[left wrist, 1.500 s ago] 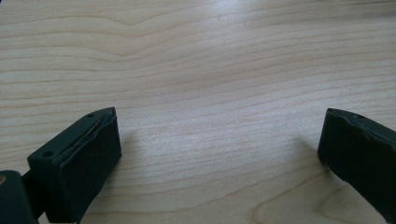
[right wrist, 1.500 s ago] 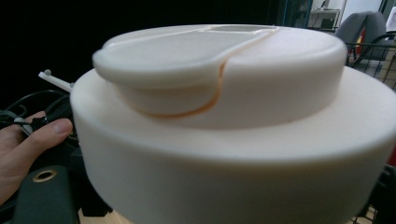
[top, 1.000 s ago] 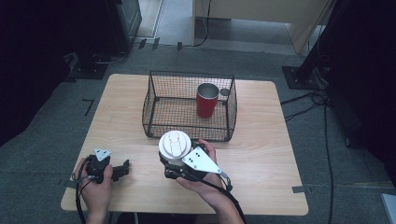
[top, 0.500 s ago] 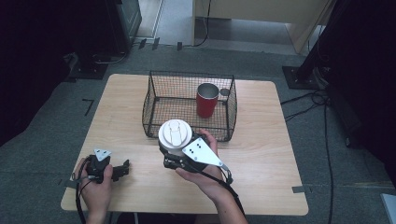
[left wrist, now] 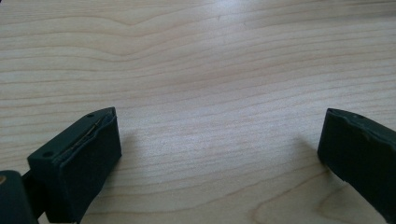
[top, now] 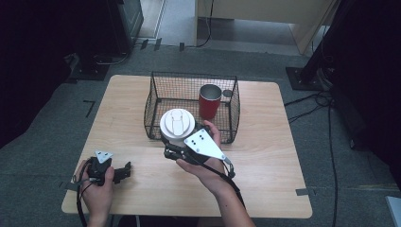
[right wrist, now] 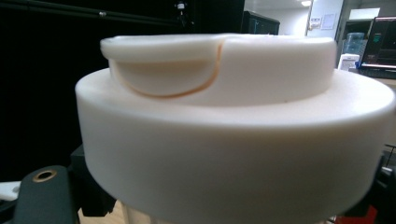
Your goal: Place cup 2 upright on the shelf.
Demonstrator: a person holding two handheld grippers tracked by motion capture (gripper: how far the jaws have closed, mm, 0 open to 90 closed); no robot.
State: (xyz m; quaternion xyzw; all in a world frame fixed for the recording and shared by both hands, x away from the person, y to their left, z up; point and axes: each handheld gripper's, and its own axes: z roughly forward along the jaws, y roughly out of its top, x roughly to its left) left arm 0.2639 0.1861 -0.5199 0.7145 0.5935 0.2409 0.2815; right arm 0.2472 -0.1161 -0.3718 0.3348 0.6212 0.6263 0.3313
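A cup with a white lid (top: 177, 124), the lid bearing a raised flip tab on top, sits upright in the right hand-held gripper (top: 171, 150) just in front of a black wire basket (top: 156, 101) holding an upright red mug (top: 209, 100) at its right side on the light wooden counter (top: 265, 156).

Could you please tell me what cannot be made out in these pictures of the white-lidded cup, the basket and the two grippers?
- Cup body: in the right gripper view the white lid covers it; in the high view the right gripper and hand hide it.
- Right gripper's jaws: the lid hides them.
- Red cup contents in the wire basket: too small in the high view.
- Left gripper: open over bare table.
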